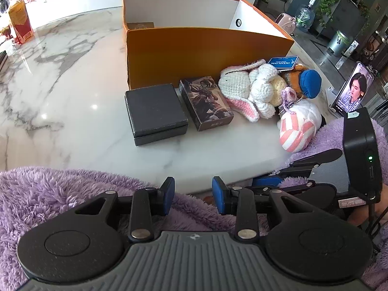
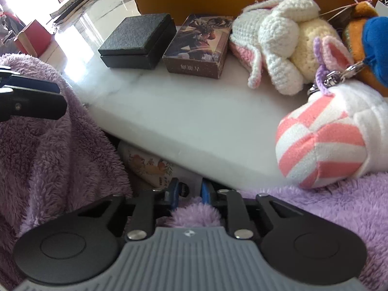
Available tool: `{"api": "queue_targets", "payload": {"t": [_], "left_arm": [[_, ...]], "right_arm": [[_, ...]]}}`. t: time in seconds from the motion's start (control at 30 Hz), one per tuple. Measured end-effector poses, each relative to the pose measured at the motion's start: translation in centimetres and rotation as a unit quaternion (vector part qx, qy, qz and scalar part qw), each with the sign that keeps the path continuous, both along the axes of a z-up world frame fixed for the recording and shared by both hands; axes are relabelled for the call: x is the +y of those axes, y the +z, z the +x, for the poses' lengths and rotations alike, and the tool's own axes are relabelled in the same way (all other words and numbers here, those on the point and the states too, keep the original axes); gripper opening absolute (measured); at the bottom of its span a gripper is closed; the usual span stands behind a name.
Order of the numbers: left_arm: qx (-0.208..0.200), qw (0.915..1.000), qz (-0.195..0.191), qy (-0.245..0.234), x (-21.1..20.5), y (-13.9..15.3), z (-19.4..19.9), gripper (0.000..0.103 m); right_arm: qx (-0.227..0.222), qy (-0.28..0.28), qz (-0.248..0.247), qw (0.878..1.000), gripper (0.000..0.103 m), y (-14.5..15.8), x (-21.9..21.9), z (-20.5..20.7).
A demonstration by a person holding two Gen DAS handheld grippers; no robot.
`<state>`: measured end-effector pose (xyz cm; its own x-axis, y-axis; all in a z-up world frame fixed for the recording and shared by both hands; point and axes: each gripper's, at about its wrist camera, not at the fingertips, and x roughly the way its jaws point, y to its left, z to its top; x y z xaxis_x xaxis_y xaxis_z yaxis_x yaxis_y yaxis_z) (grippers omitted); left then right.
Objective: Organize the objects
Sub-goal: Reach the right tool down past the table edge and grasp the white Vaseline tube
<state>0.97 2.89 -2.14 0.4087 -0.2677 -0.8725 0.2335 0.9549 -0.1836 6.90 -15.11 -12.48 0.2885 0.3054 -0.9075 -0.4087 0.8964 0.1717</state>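
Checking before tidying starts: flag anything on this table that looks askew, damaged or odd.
No damage or spill shows. The pink-and-white striped plush sits right at the marble table's near edge, apart from the crocheted toys heaped against the orange box. The black box and illustrated card box lie neatly side by side.

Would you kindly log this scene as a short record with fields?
surface: marble table
container: orange box, open top
boxes in front: black box beside printed card box
soft toys: white crochet bunny, pink-striped plush
left gripper: open, empty
right gripper: narrowly open, nothing gripped
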Motion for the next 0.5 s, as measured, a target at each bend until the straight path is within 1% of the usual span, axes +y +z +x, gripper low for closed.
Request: {"api": "queue_targets", "payload": {"t": [0.1,0.17,0.3,0.37,0.5], "left_arm": [[0.001,1.0,0.0,0.001,0.1,-0.1,0.0,0.04],[0.001,1.0,0.0,0.003,0.1,-0.2,0.0,0.04],[0.001,1.0,-0.002,0.003,0.2,-0.2,0.0,0.04],[0.002,1.0,-0.001,0.004,0.2,-0.2,0.0,0.04],[0.002,1.0,-0.004,0.007,0.5,-0.2,0.0,0.04]], "right_arm": [[0.001,0.015,0.044,0.999,0.006,1.3,-0.1,-0.6],[0.004,0.027,0.061,0.998,0.006,1.8,0.5,-1.1],[-0.001,0.046,0.066,0.997,0.005,1.9,1.1,-1.5],[0.007,0.064,0.074,0.995,0.006,1.9,1.7,-1.1],[0.011,0.107,0.073,0.992,0.006,1.5,3.0,-0.9]]}}
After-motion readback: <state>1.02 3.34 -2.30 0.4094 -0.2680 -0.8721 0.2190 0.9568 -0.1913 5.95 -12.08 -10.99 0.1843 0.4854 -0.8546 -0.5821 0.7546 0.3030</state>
